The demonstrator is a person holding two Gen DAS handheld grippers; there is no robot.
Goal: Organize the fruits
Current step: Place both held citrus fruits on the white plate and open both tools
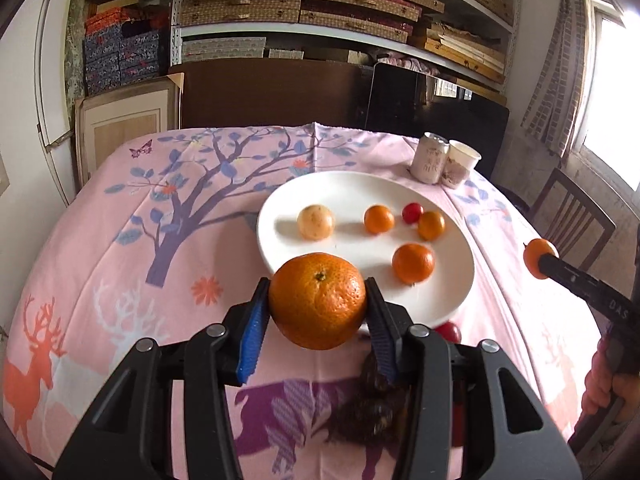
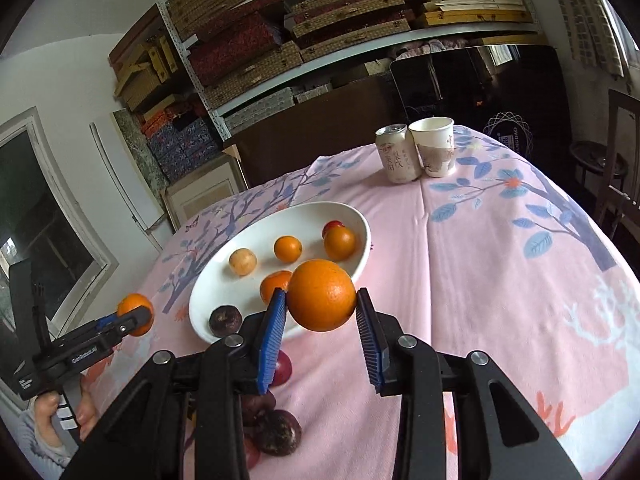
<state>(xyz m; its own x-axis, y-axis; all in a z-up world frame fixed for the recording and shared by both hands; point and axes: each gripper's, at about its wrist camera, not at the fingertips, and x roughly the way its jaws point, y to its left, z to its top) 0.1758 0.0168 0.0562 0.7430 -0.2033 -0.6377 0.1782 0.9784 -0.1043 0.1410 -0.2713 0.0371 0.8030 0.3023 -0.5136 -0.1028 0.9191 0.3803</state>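
The left gripper (image 1: pixel 318 308) is clenched on a mandarin (image 1: pixel 318 300), and the right gripper (image 2: pixel 322 300) grasps an orange (image 2: pixel 322 295). Both fruits hang just before the white plate (image 1: pixel 440 304), probably to be set there among the small fruits.

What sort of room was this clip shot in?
Probably a home dining room that doubles as storage. A table under a pink printed tablecloth holds a white plate of fruit, a wooden chair stands beside it, and metal shelves behind are stacked with flat boxes.
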